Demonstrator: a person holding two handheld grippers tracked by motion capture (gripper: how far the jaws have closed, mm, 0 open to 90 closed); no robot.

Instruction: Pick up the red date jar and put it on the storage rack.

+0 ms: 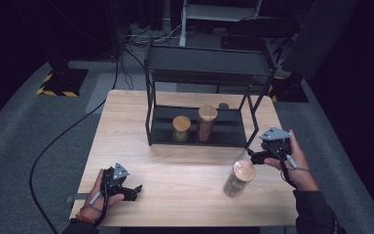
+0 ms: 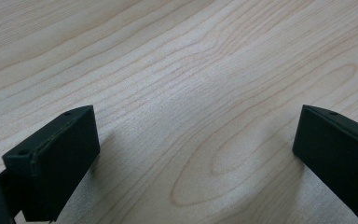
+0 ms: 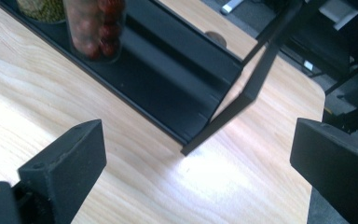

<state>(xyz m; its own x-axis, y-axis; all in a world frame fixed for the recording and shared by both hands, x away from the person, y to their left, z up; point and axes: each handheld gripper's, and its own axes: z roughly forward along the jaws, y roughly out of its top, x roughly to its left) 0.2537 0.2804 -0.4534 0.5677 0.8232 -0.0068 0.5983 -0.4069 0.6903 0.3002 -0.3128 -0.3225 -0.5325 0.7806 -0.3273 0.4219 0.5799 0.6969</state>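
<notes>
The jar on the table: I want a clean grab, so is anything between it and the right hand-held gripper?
Nothing visible. The jar stands alone on bare table, with the open right hand-held gripper just beyond it, apart.

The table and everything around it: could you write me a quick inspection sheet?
Surface: light wooden table, bare between the grippers.
Job's things: loose jar, wooden lid, near the right gripper; two jars on the black rack.
Clutter: nothing seen.
Grippers: right gripper open, holding nothing; left gripper open, low over bare wood.
Cables: black cable across the floor at left.
Surroundings: grey carpet, dark beyond.
</notes>
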